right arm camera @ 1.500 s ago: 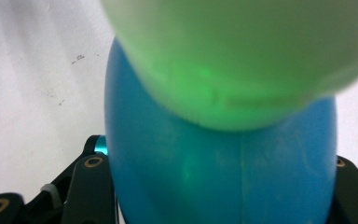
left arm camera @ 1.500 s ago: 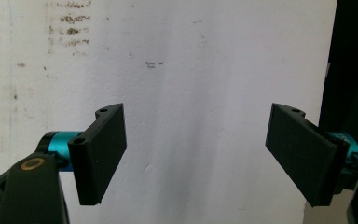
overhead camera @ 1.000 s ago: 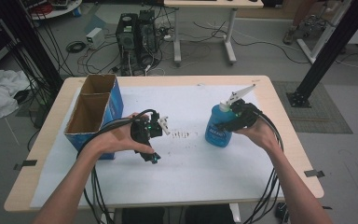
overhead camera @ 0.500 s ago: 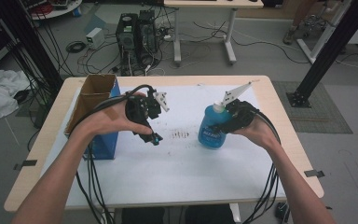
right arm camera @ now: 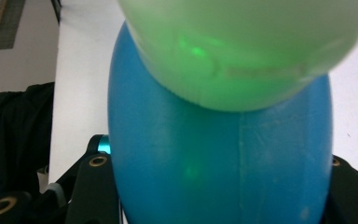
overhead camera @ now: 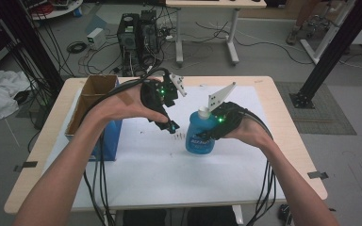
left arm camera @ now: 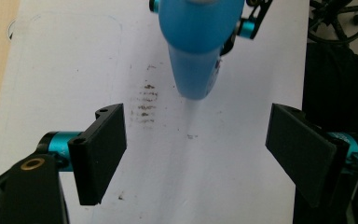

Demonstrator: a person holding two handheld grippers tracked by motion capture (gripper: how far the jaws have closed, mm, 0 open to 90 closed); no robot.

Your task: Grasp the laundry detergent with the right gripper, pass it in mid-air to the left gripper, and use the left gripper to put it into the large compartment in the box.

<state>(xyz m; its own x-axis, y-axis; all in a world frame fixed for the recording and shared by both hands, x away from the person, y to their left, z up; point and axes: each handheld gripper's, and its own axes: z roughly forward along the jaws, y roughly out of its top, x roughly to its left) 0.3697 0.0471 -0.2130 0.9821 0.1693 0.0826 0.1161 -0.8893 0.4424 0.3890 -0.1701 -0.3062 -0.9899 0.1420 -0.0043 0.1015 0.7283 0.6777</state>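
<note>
White sheet [overhead camera: 136, 169] covers tabletop. Right gripper [overhead camera: 217, 126] clamps upright blue plastic bottle [overhead camera: 199, 136] mid-table; left gripper [overhead camera: 170, 126], jaws wide and empty, aims at it from left edge side, nearer its cap.

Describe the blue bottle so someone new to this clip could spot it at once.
On the white sheet covering the wooden table, look right of centre, away from the cardboard box at the left edge. The blue bottle stands there in the right gripper: the only blue plastic container, with a pale cap.
</note>
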